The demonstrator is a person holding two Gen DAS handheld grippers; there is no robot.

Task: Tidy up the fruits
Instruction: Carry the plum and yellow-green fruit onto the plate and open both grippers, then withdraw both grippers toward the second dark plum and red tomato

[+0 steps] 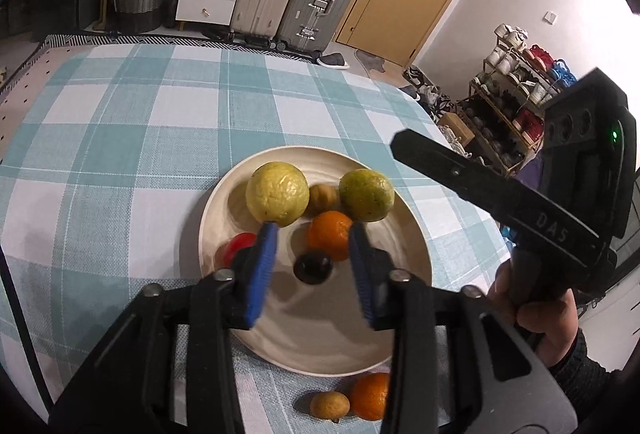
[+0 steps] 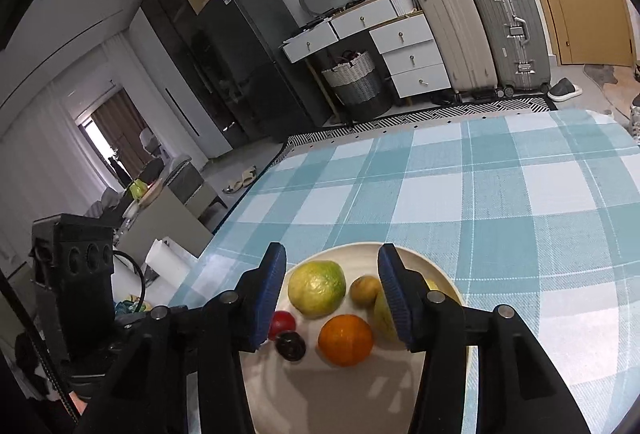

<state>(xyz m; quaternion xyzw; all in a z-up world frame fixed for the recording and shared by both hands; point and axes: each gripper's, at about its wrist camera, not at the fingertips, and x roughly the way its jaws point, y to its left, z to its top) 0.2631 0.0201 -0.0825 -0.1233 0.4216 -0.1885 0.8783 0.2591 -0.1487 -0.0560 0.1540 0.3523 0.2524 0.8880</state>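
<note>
Six fruits sit on the cream plate [image 1: 224,202] at the centre of the left wrist view, and two more wait on the checked tablecloth [image 1: 120,138] at the bottom edge. Going left to right on the plate: a small red fruit [image 1: 236,246], half hidden behind the left finger; a big yellow-green fruit [image 1: 277,193], round and firm-looking, probably the heaviest; a dark plum-like fruit [image 1: 313,267], small and glossy, likely slippery; a little brownish fruit [image 1: 323,197]; an orange [image 1: 330,235]; then a greener round fruit [image 1: 366,195].

The left gripper [image 1: 313,230] hangs over the plate with jaws apart and nothing between them. The right gripper [image 2: 332,292], in its own view, is also spread wide and empty above the same plate.

Off the plate, low in the frame, lie a small yellow-brown fruit [image 1: 330,405] and a second orange [image 1: 371,396], touching or nearly so, just beside the plate rim.

My read: those two are what is left. The orange should take a squeeze across its widest middle; its peel gives grip. The small one may roll, so close gently.

Room: the cloth to the left and far side is open; the near rim crowds the loose fruit, and the two grippers are close together.
</note>
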